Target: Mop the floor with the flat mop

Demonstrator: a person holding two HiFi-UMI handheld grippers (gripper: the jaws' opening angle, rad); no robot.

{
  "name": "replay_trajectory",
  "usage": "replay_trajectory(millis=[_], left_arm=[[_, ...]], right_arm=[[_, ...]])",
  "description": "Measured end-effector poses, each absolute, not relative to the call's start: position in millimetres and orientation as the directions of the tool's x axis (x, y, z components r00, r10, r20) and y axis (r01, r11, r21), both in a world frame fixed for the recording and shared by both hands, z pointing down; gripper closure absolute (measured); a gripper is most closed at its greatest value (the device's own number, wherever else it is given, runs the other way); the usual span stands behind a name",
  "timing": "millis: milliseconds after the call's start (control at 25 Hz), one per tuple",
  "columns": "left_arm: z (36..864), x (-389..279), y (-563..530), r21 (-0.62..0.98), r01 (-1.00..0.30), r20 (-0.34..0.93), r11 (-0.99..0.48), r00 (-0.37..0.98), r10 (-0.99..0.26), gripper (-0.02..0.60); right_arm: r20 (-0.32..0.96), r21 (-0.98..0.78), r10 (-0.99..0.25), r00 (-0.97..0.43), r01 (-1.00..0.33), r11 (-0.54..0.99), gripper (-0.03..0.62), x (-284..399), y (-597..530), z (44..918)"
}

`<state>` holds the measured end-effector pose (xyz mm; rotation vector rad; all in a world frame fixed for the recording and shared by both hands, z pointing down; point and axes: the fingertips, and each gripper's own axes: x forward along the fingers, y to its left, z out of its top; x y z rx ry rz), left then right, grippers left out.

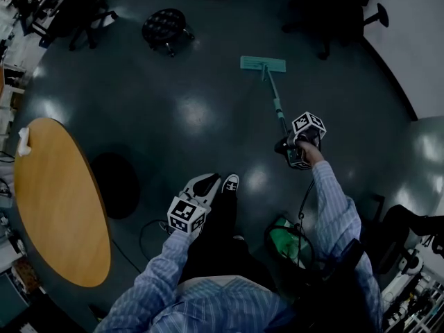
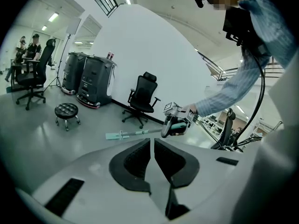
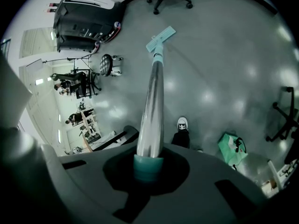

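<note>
Starting at the left, the table (image 1: 62, 207) turns its curved edge toward the middle of the room. The left gripper (image 1: 202, 186) hangs near this edge, just beside the person's shoe (image 1: 231, 183); its jaws are pressed together with nothing between them. Further up, the stool (image 1: 164, 26) stands well apart from the mop (image 1: 263, 64). The flat head of the mop lies on the floor (image 1: 194, 109) in the upper middle, with bare floor on every side of it. Its pole slants down to the right gripper (image 1: 295, 148), whose jaws are clamped around the teal end of the pole. Below this gripper a green bag (image 1: 286, 245) lies on the floor. At the far right the white wall (image 1: 409, 40) meets the floor, well apart from the mop head.
</note>
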<state>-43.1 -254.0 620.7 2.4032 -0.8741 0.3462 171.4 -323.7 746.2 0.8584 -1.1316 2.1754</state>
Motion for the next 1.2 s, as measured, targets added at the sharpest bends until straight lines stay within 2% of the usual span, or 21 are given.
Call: replay_trajectory(millis=[240, 600, 1200], left_arm=[[609.2, -43.2, -208.5, 0.397, -0.641, 0.402, -0.657, 0.765, -0.504, 0.554], [597.2, -65.7, -125.8, 0.405, -0.656, 0.361, -0.636, 0.754, -0.548, 0.552], [575.0, -71.2, 59.6, 0.403, -0.598, 0.266, -0.693, 0.801, -0.536, 0.552]], right_arm=[[0.716, -0.519, 0.159, -0.680, -0.670, -0.531, 0.586, 164.1, -221.5, 739.2], [0.657, -0.567, 0.084, -0.750, -0.564, -0.600, 0.586, 124.3, -63.6, 731.9], [0.655, -0.561, 0.089, -0.751, -0.561, -0.608, 0.586, 79.5, 195.2, 734.6]])
